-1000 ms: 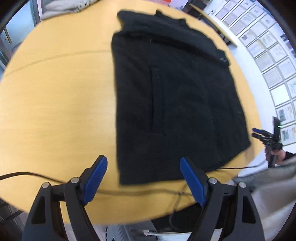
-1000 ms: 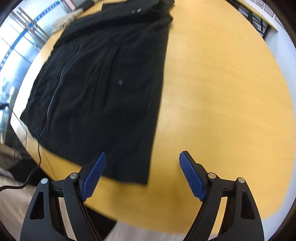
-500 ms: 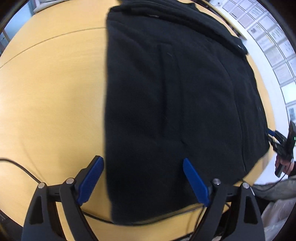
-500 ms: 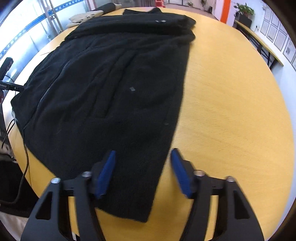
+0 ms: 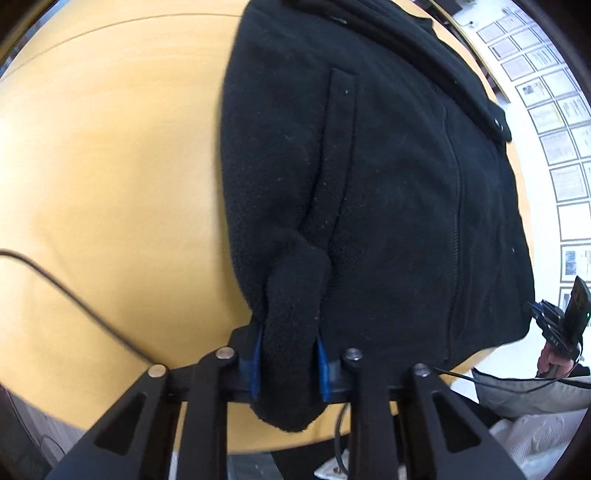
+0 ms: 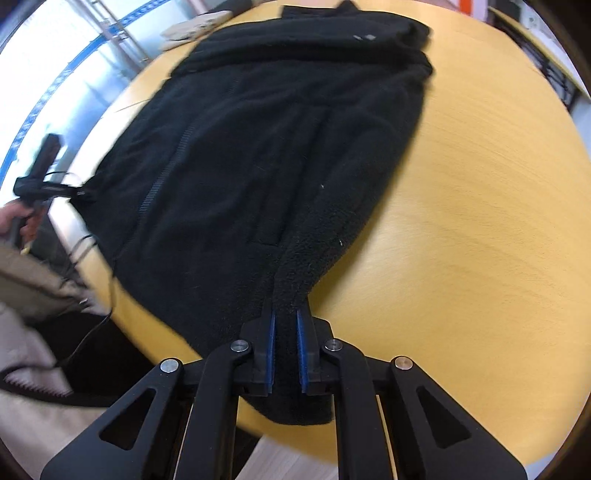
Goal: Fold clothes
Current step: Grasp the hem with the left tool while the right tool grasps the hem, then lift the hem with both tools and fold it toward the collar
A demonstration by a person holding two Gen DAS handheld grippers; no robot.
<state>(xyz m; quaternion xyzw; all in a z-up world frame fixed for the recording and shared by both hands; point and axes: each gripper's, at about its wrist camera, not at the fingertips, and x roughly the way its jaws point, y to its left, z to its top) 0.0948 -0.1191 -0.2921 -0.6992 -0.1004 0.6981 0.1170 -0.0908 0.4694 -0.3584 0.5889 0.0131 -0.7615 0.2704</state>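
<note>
A black fleece jacket (image 5: 388, 177) lies spread flat on a round yellow wooden table (image 5: 110, 166), zipper facing up. My left gripper (image 5: 290, 363) is shut on a bunched corner of the jacket's hem at the table's near edge. In the right wrist view the same jacket (image 6: 258, 147) stretches away across the table (image 6: 480, 221). My right gripper (image 6: 285, 354) is shut on the opposite hem corner, with the fleece pinched between its blue pads. The right gripper also shows small at the far right of the left wrist view (image 5: 554, 328).
A black cable (image 5: 74, 291) runs over the table's near left edge. Framed papers (image 5: 554, 110) cover the wall at the right. A beige cloth (image 6: 195, 26) lies past the table's far edge. The left hand and gripper (image 6: 40, 184) show at the left.
Both grippers have moved forward onto the jacket's hem and closed on it. A second ago both were open above the table's near edge.
</note>
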